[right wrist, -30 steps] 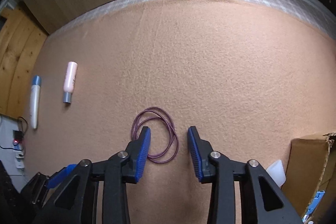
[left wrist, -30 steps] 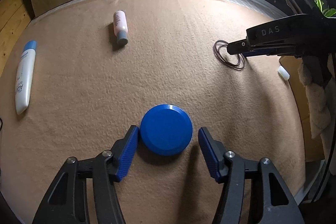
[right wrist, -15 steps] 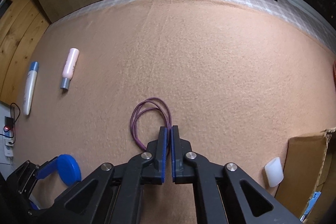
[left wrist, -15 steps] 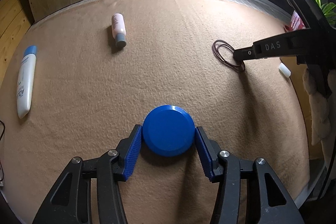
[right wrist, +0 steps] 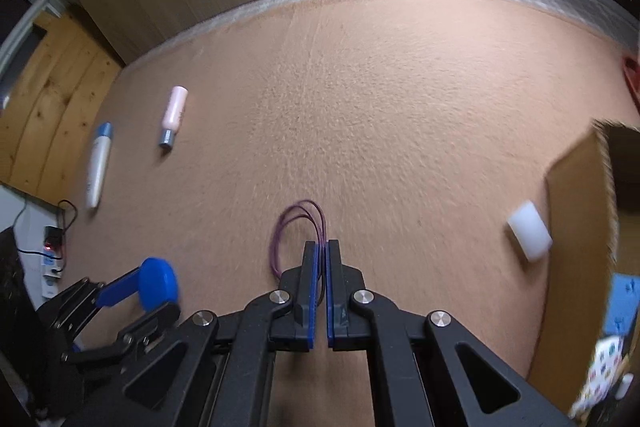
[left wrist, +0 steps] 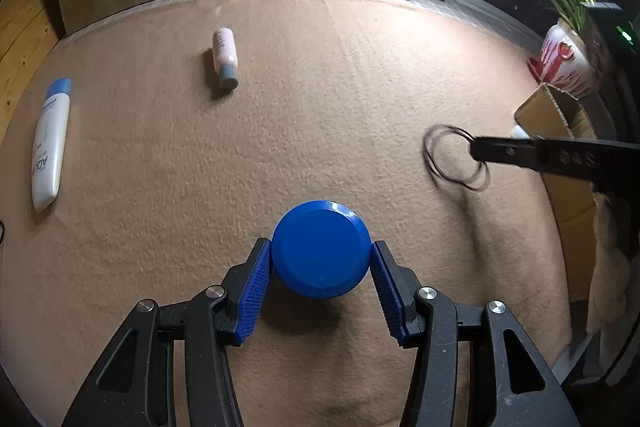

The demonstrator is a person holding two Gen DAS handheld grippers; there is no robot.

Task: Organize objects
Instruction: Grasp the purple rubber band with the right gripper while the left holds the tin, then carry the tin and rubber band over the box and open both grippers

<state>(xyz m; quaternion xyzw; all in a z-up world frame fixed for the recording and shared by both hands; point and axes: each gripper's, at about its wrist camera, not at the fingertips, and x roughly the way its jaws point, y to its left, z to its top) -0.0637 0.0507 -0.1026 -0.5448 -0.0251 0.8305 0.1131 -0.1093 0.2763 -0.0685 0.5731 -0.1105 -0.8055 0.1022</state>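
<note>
Blue lid (left wrist: 321, 249) sits clamped across its rim in the left tool (left wrist: 320, 267), rigid and light. Right tool (right wrist: 321, 269), nearly closed, pinches the limp purple hair ties (right wrist: 298, 227) (likely slippery), near the cardboard box (right wrist: 580, 211).

Tan blanket (left wrist: 320, 99): pink bottle (left wrist: 225, 58), white tube (left wrist: 50, 143), white cap (right wrist: 529, 236).

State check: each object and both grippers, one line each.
left gripper: shut on blue round lid
blue round lid: gripped at its sides
right gripper: shut on purple cord loop
purple cord loop: pinched, hanging from the gripper
pink bottle: lying flat, capped
white tube: lying flat, capped
cardboard box: open
</note>
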